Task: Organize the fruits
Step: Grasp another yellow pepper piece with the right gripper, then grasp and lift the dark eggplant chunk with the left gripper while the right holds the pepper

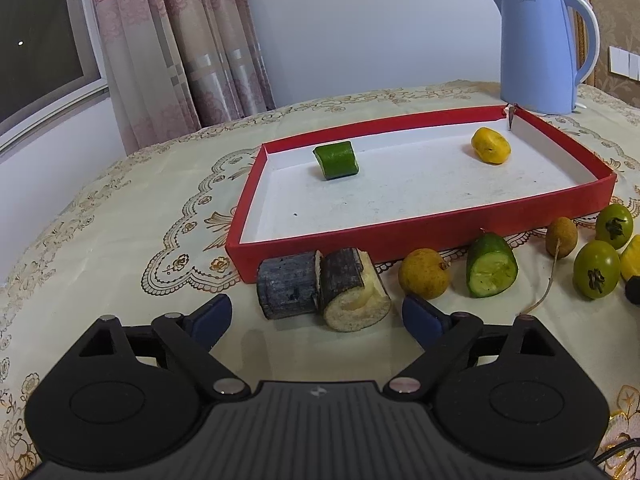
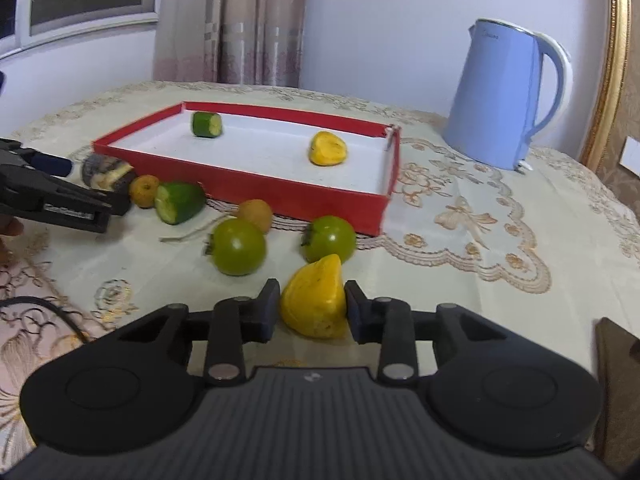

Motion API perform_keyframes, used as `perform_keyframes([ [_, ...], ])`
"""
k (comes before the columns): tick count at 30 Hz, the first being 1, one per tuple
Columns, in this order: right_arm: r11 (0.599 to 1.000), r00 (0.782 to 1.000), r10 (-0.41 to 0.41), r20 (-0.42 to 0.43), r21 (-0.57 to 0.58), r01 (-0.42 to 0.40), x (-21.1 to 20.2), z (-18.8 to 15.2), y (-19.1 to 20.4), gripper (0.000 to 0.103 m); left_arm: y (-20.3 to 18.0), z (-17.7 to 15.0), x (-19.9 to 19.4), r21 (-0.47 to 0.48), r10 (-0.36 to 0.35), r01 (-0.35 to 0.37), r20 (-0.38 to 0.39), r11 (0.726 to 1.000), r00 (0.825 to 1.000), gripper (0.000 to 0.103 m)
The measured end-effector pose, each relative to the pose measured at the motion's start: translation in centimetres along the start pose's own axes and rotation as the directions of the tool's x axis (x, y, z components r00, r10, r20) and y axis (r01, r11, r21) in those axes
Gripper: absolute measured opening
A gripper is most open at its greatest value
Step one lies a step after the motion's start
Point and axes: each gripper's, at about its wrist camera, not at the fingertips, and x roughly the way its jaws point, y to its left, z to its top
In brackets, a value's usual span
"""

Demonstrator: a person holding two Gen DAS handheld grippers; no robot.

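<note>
Leftmost, near the red tray's (image 1: pixel 420 232) front wall: two dark cane pieces (image 1: pixel 324 288), stiff, rough-barked, probably heaviest; my left gripper (image 1: pixel 316 316) gapes before them, holding nothing. Rightmost: yellow fruit wedge (image 2: pixel 316 300), soft, slick-skinned; my right gripper (image 2: pixel 312 308) brackets its flanks, contact uncertain.

Right claw (image 2: pixel 312 312) around a yellow fruit wedge (image 2: pixel 314 300)

Its pads (image 2: pixel 267 312) flank the wedge on the cream embroidered tabletop (image 2: pixel 460 280); two green tomatoes (image 2: pixel 239 246) lie just beyond.

2 cucumber pcs (image 1: pixel 491 266), 2 green tomatoes (image 2: pixel 239 246), 2 yellow chunks (image 2: pixel 315 303), 2 longans (image 1: pixel 425 273) – 2 sugarcane pcs (image 1: pixel 320 285) (1 tray (image 1: pixel 440 228), 1 kettle (image 1: pixel 538 48)).
</note>
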Motion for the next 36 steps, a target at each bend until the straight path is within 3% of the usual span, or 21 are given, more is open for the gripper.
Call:
perform_keyframes([
  [8,0.997,1.0,0.015,0.022,0.069,-0.017,-0.2,-0.1,-1.1,0.033,1.4,0.0,0.0,-0.055,-0.058,0.059,0.009,0.997,0.998,0.092],
  [10,0.997,1.0,0.014,0.027,0.072,-0.016,-0.3,-0.1,-1.1,0.033,1.6,-0.1,0.0,-0.064,-0.068,0.069,0.012,0.996,0.998,0.074],
  [12,0.998,0.999,0.017,0.033,0.06,-0.019,-0.4,-0.1,-0.9,0.033,1.6,-0.2,0.2,-0.067,-0.097,0.096,-0.007,0.993,0.995,0.069],
  [21,0.996,0.999,0.039,0.038,0.079,-0.042,-0.5,0.0,-1.1,0.033,1.0,0.3,0.3,-0.055,-0.068,0.067,-0.012,0.996,0.998,0.067],
  [25,0.997,0.998,0.044,0.044,0.069,-0.047,-0.6,-0.1,-1.0,0.033,1.5,0.0,0.1,-0.068,-0.086,0.086,-0.009,0.994,0.996,0.065],
  [27,0.997,0.999,0.04,0.035,0.058,-0.042,-0.5,-0.1,-0.8,0.033,1.9,0.0,0.2,-0.092,-0.087,0.086,-0.012,0.992,0.996,0.067],
  [28,0.998,0.999,0.033,0.027,0.048,-0.035,-0.4,0.0,-0.6,0.033,2.0,0.1,0.4,-0.095,-0.081,0.078,-0.022,0.992,0.997,0.073],
  [31,1.0,1.0,0.021,0.019,0.02,-0.021,-0.3,0.0,0.0,0.052,1.8,0.3,0.7,-0.093,-0.039,0.036,-0.029,0.995,0.999,0.082],
  [33,1.0,1.0,0.01,0.015,0.017,-0.01,-0.2,0.0,0.0,0.082,1.8,0.4,0.7,-0.092,-0.034,0.032,-0.027,0.995,0.999,0.082],
  [36,1.0,1.0,0.014,0.016,0.024,-0.014,-0.2,0.0,-0.2,0.082,1.8,0.6,0.8,-0.096,-0.031,0.029,-0.02,0.995,0.999,0.082],
])
